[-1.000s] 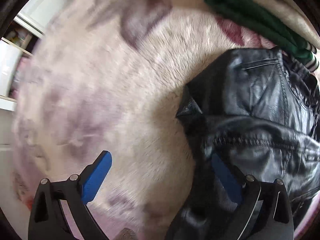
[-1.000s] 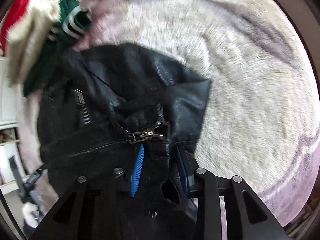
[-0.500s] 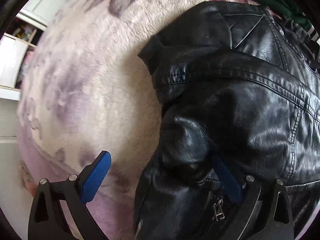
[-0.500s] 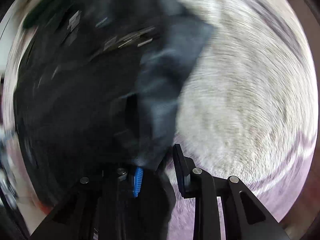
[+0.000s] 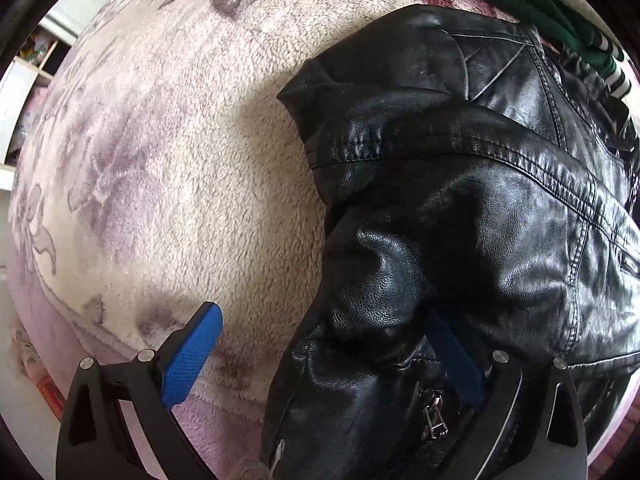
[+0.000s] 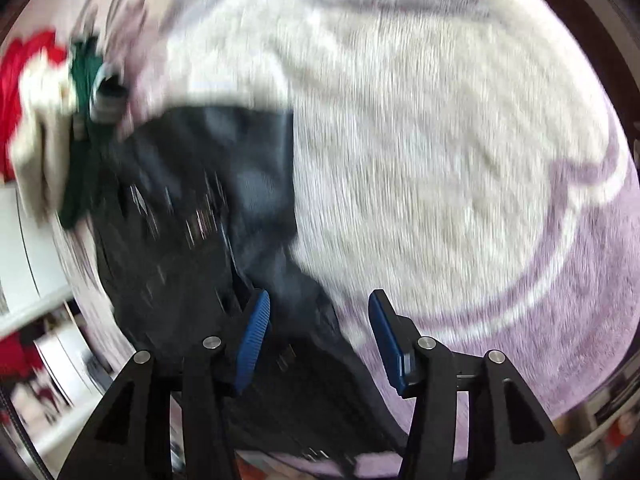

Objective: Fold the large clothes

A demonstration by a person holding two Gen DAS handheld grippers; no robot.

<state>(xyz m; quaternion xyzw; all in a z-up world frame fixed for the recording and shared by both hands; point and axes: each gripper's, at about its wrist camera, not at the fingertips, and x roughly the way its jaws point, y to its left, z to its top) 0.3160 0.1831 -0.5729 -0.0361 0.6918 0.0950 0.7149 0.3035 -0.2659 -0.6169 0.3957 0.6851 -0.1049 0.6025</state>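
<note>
A black leather jacket (image 5: pixel 460 220) lies bunched on a pale plush blanket (image 5: pixel 160 160), under the wide-open left tool (image 5: pixel 324 352), which grips nothing, while the right tool (image 6: pixel 320 320) is opening, apparently letting go of the jacket's edge in a blurred view.

Both tongs (image 5: pixel 324 344) (image 6: pixel 320 332) have black triangular-cutout frames, silver screws and blue ribbed pads (image 5: pixel 190 354).

The jacket (image 5: pixel 460 208) is glossy black leather with silver zip metal; the fleecy blanket (image 5: pixel 192 160) is cream with mauve floral patterning and a lilac border; a green garment (image 5: pixel 532 12) carries white stripes; the blurred pile (image 6: pixel 36 100) looks red and cream; the gripper pads (image 5: pixel 192 356) are blue.
</note>
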